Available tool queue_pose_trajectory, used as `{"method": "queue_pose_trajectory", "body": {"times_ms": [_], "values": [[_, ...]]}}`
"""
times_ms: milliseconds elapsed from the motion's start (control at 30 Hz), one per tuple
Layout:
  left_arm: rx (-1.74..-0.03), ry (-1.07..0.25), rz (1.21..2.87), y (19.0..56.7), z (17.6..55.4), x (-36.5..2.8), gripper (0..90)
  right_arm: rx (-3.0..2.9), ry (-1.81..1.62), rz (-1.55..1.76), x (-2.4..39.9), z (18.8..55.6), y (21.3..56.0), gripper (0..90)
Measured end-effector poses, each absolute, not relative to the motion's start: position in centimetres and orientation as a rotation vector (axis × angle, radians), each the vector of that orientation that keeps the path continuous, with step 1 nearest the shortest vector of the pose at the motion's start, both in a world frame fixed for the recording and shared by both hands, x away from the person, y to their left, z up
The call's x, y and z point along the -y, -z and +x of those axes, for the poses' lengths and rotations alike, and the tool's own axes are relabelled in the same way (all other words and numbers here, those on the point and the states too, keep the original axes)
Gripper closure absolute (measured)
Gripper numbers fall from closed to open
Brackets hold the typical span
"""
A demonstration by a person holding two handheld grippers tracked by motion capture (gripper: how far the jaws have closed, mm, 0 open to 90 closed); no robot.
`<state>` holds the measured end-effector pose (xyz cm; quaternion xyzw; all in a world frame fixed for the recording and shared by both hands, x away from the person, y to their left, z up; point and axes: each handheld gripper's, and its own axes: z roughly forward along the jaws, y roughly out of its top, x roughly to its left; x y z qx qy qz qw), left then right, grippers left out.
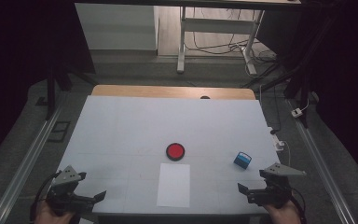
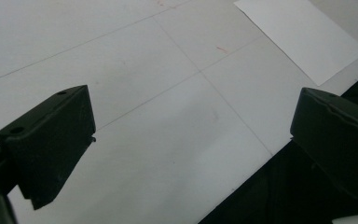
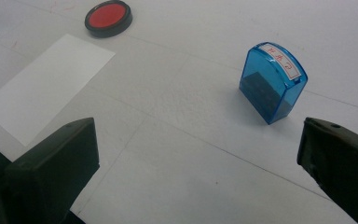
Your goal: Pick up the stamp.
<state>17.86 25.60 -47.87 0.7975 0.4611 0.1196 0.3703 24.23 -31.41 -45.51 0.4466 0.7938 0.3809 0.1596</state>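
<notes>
Spanning most of the view, the white counter (image 1: pixel 121 126) carries everything toward its near edge, presumably laid out within easy reach: paper sheet (image 1: pixel 174 185) flat at the near-edge middle as the likely stamping target, red ink pad (image 1: pixel 175 151) just beyond the sheet's far end. Blue stamp (image 3: pixel 273 82) stands upright near the right edge, directly ahead of the right gripper (image 1: pixel 251 192). Left gripper (image 1: pixel 95 197) hovers at the near left corner; both sets of fingers spread wide, empty.

- The translucent blue plastic stamp (image 3: pixel 273 83) looks glossy.
- The white paper sheet (image 3: pixel 46 86) is matt.
- The white tabletop (image 1: pixel 121 135) appears smooth, with a wooden far edge.
- The black tongs (image 3: pixel 200 163) look like matt plastic.
</notes>
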Motion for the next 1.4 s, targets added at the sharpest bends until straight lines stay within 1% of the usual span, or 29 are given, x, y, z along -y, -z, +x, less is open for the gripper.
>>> {"method": "queue_pose_trajectory", "body": {"times_ms": [633,1400], "values": [[-1.188,-0.286,2.049,47.9,18.0,-25.5,0.4,-2.261,-1.064,1.230,31.1,24.2,45.1,0.0],[-1.185,-0.275,2.047,47.9,18.0,-25.6,0.6,-2.311,-1.028,1.100,30.3,26.2,45.1,0.0]]}}
